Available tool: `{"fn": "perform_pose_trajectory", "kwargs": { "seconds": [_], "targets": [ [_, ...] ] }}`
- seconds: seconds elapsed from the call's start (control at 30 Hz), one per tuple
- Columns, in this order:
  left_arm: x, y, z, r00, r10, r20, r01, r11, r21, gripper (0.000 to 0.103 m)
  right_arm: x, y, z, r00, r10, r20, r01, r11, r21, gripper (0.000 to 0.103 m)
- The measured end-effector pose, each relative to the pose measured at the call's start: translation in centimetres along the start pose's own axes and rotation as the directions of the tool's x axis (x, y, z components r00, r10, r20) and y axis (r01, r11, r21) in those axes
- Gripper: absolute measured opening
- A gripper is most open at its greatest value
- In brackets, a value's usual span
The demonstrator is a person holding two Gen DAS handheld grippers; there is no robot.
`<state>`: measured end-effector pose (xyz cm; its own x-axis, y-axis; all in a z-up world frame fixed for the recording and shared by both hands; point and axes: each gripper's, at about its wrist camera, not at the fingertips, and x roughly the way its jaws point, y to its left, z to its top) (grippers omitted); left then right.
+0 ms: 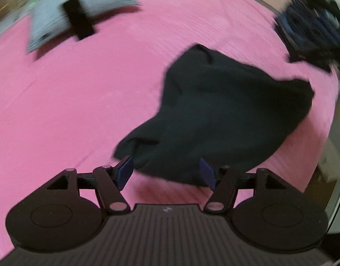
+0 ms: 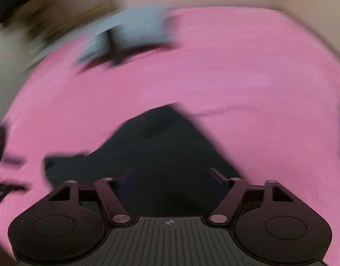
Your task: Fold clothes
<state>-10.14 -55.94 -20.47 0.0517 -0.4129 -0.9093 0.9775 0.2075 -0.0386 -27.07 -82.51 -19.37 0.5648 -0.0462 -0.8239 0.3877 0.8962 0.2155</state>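
A crumpled dark garment (image 1: 214, 110) lies on the pink cloth-covered surface (image 1: 81, 110). My left gripper (image 1: 165, 170) hangs over its near edge with the jaws apart. The cloth's edge runs between the blue pads (image 1: 125, 168), which do not squeeze it. In the right wrist view the same dark garment (image 2: 165, 137) fills the space below my right gripper (image 2: 172, 177). Those jaws stand wide and open with nothing pinched. A folded pale grey-blue garment (image 1: 81, 15) with a black patch lies at the far left, also visible as a blurred folded pale garment (image 2: 130, 28).
A blurred dark blue and black thing (image 1: 311, 28) sits at the surface's far right edge; I cannot tell what it is. Dark blurred shapes (image 2: 1, 166) cross the left border of the right wrist view. The pink surface (image 2: 258, 77) spreads wide around the garments.
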Motion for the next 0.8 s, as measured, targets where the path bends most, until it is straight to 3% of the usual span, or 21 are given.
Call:
{"fn": "perform_pose_trajectory", "kwargs": {
  "seconds": [0.07,0.17,0.2,0.23,0.27,0.3,0.43,0.5,0.57,0.63,0.73,0.77,0.8],
  "targets": [
    [2.7,-0.8,0.5,1.000,-0.010,-0.008,0.010,0.997,0.075,0.062,3.3,1.3,0.2,0.997,0.036,-0.062,-0.045,0.989,-0.139,0.090],
    [5.4,-0.9,0.9,1.000,-0.015,-0.006,0.016,0.993,0.120,0.062,7.8,1.6,-0.3,0.991,-0.009,-0.135,-0.027,0.963,-0.267,0.090],
    [5.6,-0.7,1.1,1.000,-0.015,-0.003,0.015,0.993,0.121,0.062,9.2,1.5,-0.5,0.987,-0.025,-0.157,-0.022,0.957,-0.291,0.080],
    [5.8,-0.6,1.3,1.000,-0.013,-0.001,0.013,0.993,0.121,0.062,10.0,1.0,-0.8,0.983,-0.030,-0.181,-0.024,0.957,-0.289,0.035],
    [5.5,-0.2,1.2,1.000,-0.007,0.005,0.006,0.993,0.119,0.062,10.4,0.6,-1.0,0.977,-0.033,-0.210,-0.027,0.959,-0.280,0.013],
    [5.2,0.1,1.1,1.000,0.000,0.010,-0.001,0.993,0.115,0.062,10.2,0.5,-1.2,0.974,-0.031,-0.223,-0.032,0.962,-0.272,0.002],
    [3.2,2.5,0.3,1.000,0.025,0.005,-0.025,0.997,0.073,0.062,2.5,3.4,-3.3,0.980,0.028,-0.197,-0.078,0.964,-0.254,0.002],
    [2.1,3.8,0.0,1.000,0.029,0.003,-0.029,0.998,0.050,0.062,-2.2,6.4,-5.4,0.971,0.062,-0.229,-0.124,0.956,-0.266,0.002],
    [1.4,4.8,-0.1,1.000,0.029,0.004,-0.029,0.999,0.039,0.062,-5.0,8.1,-8.9,0.940,0.098,-0.326,-0.182,0.954,-0.238,0.002],
    [1.0,5.6,-0.1,1.000,0.026,0.004,-0.026,0.999,0.033,0.063,-6.6,9.1,-13.2,0.899,0.085,-0.430,-0.198,0.954,-0.224,0.002],
    [1.2,6.2,0.5,1.000,0.017,0.002,-0.017,0.999,0.039,0.063,-7.1,9.6,-18.5,0.832,-0.048,-0.553,-0.132,0.951,-0.281,0.002],
    [1.6,6.2,0.8,1.000,0.012,-0.003,-0.012,0.999,0.046,0.063,-7.1,9.7,-19.2,0.823,-0.095,-0.560,-0.099,0.947,-0.306,0.003],
    [1.9,6.1,1.2,1.000,0.008,-0.004,-0.008,0.999,0.054,0.063,-7.4,9.7,-19.5,0.825,-0.119,-0.552,-0.075,0.946,-0.315,0.016]
  ]
}}
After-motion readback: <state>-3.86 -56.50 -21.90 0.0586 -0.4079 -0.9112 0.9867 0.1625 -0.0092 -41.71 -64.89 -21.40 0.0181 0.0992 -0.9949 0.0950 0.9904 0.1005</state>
